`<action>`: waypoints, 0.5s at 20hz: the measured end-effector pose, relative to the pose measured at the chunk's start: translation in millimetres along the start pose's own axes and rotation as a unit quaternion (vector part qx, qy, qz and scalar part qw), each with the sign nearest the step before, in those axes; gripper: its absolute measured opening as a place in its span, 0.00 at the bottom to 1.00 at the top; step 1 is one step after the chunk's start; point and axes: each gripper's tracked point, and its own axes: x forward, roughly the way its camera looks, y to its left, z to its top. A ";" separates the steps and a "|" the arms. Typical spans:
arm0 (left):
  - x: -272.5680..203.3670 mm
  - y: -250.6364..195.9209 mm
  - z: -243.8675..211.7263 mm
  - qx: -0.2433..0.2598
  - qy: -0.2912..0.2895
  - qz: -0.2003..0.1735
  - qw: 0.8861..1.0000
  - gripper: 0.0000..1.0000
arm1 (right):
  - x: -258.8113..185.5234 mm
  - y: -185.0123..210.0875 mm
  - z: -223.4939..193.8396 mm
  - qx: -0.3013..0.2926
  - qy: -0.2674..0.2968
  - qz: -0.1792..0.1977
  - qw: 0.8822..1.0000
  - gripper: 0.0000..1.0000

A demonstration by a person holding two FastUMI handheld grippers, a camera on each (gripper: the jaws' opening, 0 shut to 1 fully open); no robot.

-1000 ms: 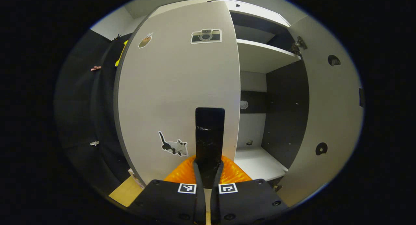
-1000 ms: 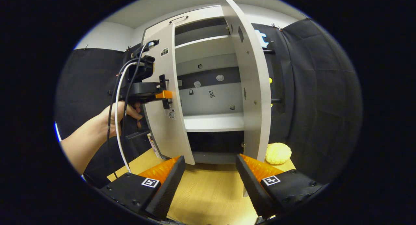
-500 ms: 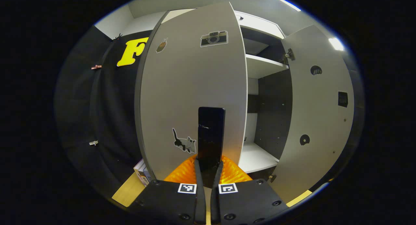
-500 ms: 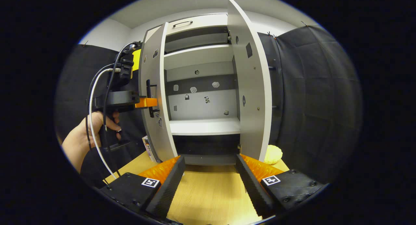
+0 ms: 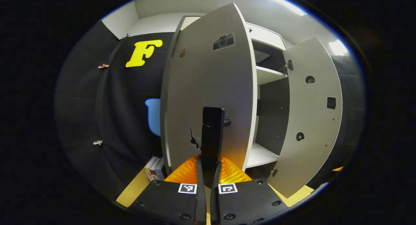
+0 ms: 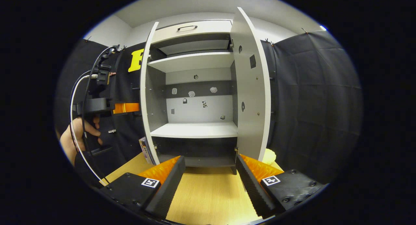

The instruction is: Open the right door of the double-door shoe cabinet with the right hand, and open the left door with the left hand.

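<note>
With both doors swung wide, the shoe cabinet (image 6: 195, 127) stands on a light wooden counter (image 6: 208, 195) in the right gripper view, its pale shelves and dark back panel laid bare. At about 9 o'clock in that view the left door (image 6: 145, 98) shows nearly edge-on, and at about 2 o'clock the right door (image 6: 252, 95) stands out toward the camera, its inner face marked by round hinge holes. Farther off at 9 o'clock, a person's hand (image 6: 76, 137) holds the left gripper (image 6: 135, 108), which reaches to the outer side of the left door, a white cable looping down from it. Along the bottom of the right gripper view, the right gripper (image 6: 211, 176) hangs over the counter with its jaws spread wide and nothing between them, well apart from the right door. A yellow lumpy object (image 6: 269, 156) lies on the counter just behind the right door's lower edge.

Seen from the left gripper view, the left gripper's jaws are drawn narrow around the dark upright handle (image 5: 212, 134) on the left door's outer face, both fingers (image 5: 182, 173) pressing its lower end. A camera sticker (image 5: 223, 42) sits at 12 o'clock on that door, and a few books (image 5: 155, 168) stand on the counter at 7 o'clock, beside the cabinet's base.
</note>
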 end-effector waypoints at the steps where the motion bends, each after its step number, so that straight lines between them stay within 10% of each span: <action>1: -0.6 2.3 0.6 -0.003 -0.002 0.006 1.000 0.10 | -2.5 1.2 -2.6 0.002 0.002 -0.001 1.000 0.98; 10: -6.8 48.5 2.5 0.030 -0.004 0.066 0.997 0.06 | -14.7 -12.5 -25.4 0.012 0.025 -0.022 0.999 0.99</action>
